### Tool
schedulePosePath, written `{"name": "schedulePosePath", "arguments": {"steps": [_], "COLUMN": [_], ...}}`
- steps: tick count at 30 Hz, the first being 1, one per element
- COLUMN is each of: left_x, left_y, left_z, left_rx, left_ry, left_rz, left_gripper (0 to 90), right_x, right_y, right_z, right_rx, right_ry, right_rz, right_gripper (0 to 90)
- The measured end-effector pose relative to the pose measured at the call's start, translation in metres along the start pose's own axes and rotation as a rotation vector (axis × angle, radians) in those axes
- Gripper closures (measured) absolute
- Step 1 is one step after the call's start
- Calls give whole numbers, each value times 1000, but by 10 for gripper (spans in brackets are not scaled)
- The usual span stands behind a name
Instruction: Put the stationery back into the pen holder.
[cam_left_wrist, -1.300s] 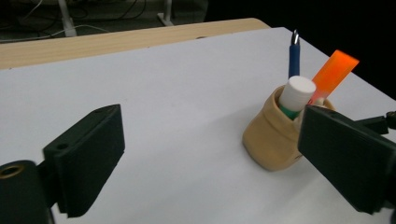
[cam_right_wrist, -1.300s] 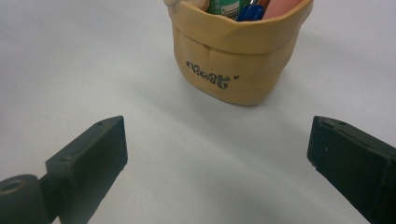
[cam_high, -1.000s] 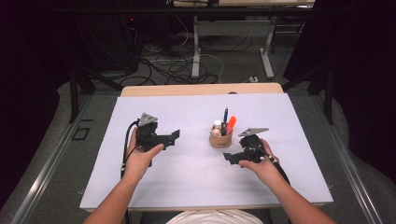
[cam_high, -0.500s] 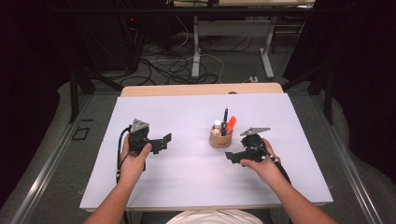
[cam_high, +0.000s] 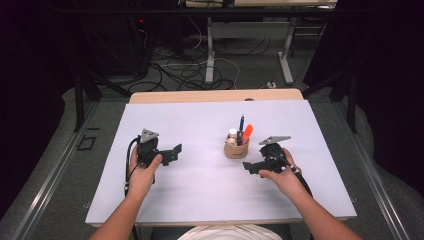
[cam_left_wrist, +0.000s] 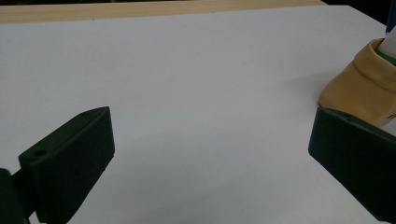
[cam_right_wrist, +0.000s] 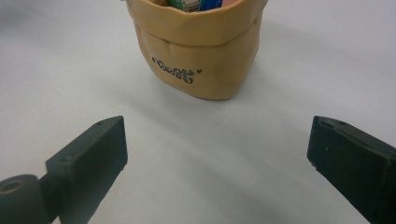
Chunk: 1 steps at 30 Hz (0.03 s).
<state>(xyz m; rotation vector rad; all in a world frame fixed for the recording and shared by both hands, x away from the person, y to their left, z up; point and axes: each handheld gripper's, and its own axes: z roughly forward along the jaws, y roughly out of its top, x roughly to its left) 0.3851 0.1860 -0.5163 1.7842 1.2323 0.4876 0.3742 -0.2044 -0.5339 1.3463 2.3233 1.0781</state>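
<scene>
Step in hand: the right tool is lined up on the tan pouch, and I judge it is about to reach for it or for one of the pens inside.
How to do it well: bring the right tool forward slowly and low, keep the pouch centred between the two jaws, and close only when the soft wall is inside them; the pouch looks soft, so a hard push can tip it.
Pouch place: it stands upright on the white tabletop, a little right of the middle, just far and left of the right tool, not touching it.
Pouch contents: a blue pen, an orange marker and a white piece stand up from it.
Right tool: jaws spread wide, holding nothing, touching nothing.
Left tool: jaws also spread wide and empty, over bare tabletop at the left, well apart from the pouch.
Caution: keep the left tool away until needed.
</scene>
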Motion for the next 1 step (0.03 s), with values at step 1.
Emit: {"name": "schedulePosePath", "arguments": {"steps": [1], "left_x": [0], "left_y": [0], "left_z": [1], "left_rx": [-7], "left_ry": [-1], "left_rz": [-10], "left_gripper": [1], "right_x": [-1], "right_y": [0], "right_z": [0], "right_rx": [0], "right_ry": [1], "right_rz": [2], "right_gripper": [46]}}
